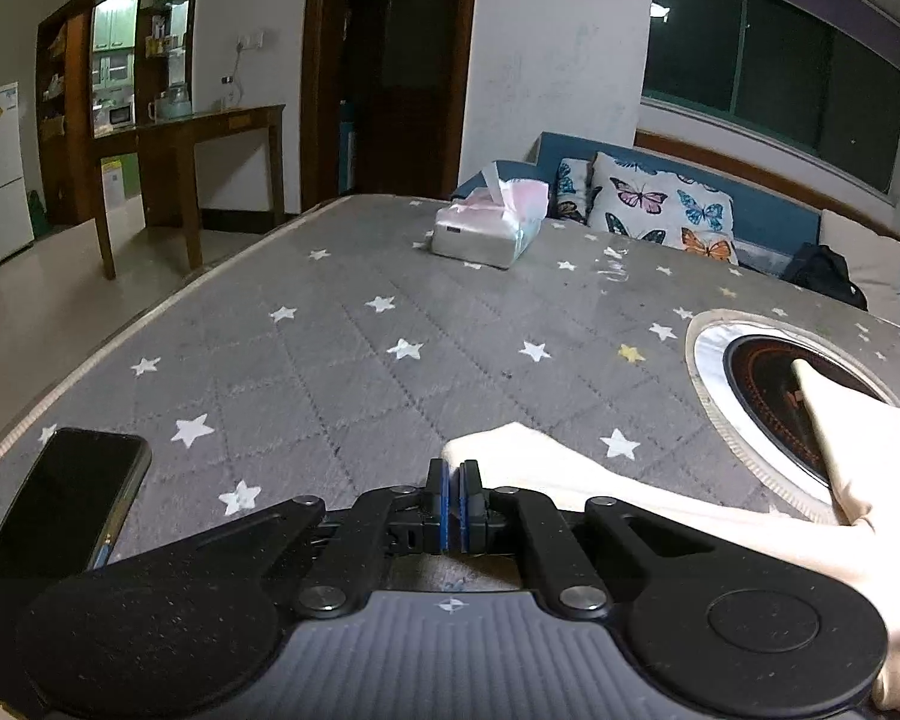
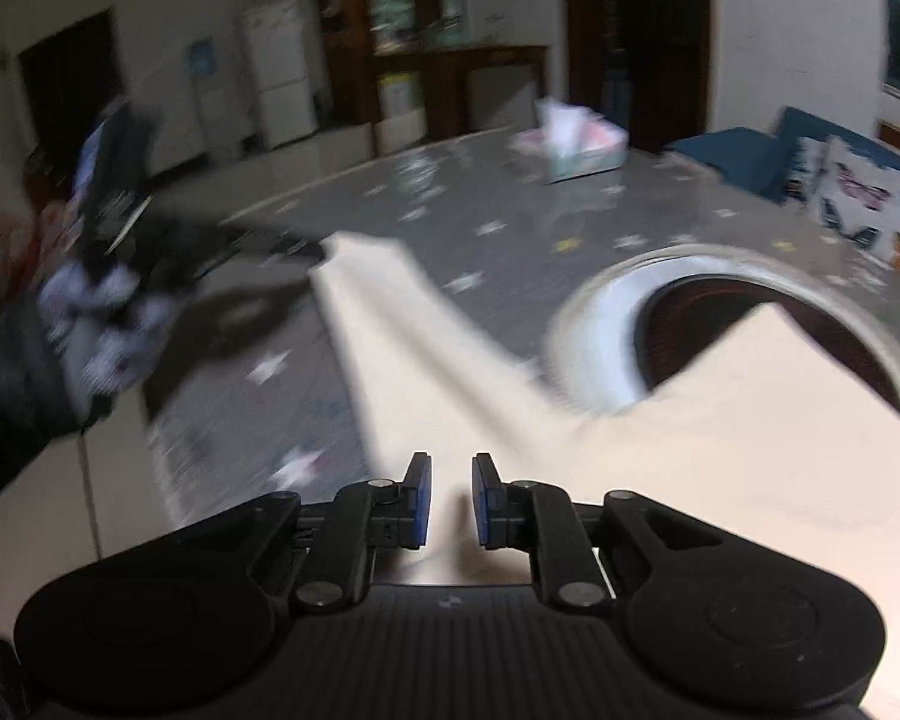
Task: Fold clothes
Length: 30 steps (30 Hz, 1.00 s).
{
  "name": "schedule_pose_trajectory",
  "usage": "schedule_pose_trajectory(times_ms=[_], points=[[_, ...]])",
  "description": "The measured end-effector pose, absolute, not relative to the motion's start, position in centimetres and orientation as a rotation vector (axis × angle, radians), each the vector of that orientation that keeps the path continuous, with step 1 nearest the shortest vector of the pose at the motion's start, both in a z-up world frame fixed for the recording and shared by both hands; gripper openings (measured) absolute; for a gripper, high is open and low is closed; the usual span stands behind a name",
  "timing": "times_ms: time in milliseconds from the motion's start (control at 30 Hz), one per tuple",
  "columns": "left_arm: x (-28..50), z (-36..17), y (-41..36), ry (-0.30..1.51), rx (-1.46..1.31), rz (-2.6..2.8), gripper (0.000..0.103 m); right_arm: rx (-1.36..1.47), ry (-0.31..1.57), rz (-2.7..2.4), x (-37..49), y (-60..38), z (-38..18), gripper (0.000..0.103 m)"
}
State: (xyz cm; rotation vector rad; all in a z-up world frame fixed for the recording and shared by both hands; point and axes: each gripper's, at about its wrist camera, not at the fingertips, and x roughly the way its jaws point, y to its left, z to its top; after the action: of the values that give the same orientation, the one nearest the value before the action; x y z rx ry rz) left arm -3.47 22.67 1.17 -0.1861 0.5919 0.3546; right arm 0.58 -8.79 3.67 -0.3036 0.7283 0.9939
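A cream garment point(image 1: 678, 510) lies spread on the grey star-patterned table cover point(image 1: 342, 348), partly over a round inset burner point(image 1: 768, 396). My left gripper point(image 1: 453, 483) is shut at the tip of one sleeve; whether cloth is pinched between its pads is not clear. In the blurred right wrist view the garment point(image 2: 720, 462) fills the foreground. My right gripper point(image 2: 452, 498) is open just above it, the cloth showing between its fingers. The left gripper point(image 2: 306, 252) shows there at the far sleeve end.
A black phone point(image 1: 60, 510) lies near the table's left edge. A tissue pack point(image 1: 489, 228) sits at the far side, also in the right wrist view point(image 2: 576, 147). Butterfly cushions point(image 1: 660, 210) on a blue sofa stand behind the table.
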Motion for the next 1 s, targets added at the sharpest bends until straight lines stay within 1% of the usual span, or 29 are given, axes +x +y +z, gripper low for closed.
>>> schedule_pose_trajectory(times_ms=[133,333,467,600,800,1000], points=[[-3.7,1.2,22.6,0.590,-0.186,0.354,0.003,-0.274,0.734,0.847,4.7,-9.7,3.6,0.014],[-4.2,1.9,22.6,0.567,-0.199,0.350,0.003,-0.271,0.787,0.764,9.0,-8.8,1.3,0.015],[-4.4,2.7,22.1,0.540,-0.182,0.331,0.004,-0.328,0.764,0.804,7.6,-7.2,0.6,0.015],[-4.0,2.6,22.0,0.551,-0.171,0.332,0.004,-0.365,0.735,0.833,5.8,-6.7,0.8,0.015],[-3.7,1.7,22.3,0.583,-0.169,0.357,0.004,-0.373,0.740,0.812,4.5,-8.1,1.2,0.016],[-3.6,1.3,22.1,0.597,-0.160,0.370,0.004,-0.439,0.732,0.899,0.2,-9.5,1.6,0.018]])
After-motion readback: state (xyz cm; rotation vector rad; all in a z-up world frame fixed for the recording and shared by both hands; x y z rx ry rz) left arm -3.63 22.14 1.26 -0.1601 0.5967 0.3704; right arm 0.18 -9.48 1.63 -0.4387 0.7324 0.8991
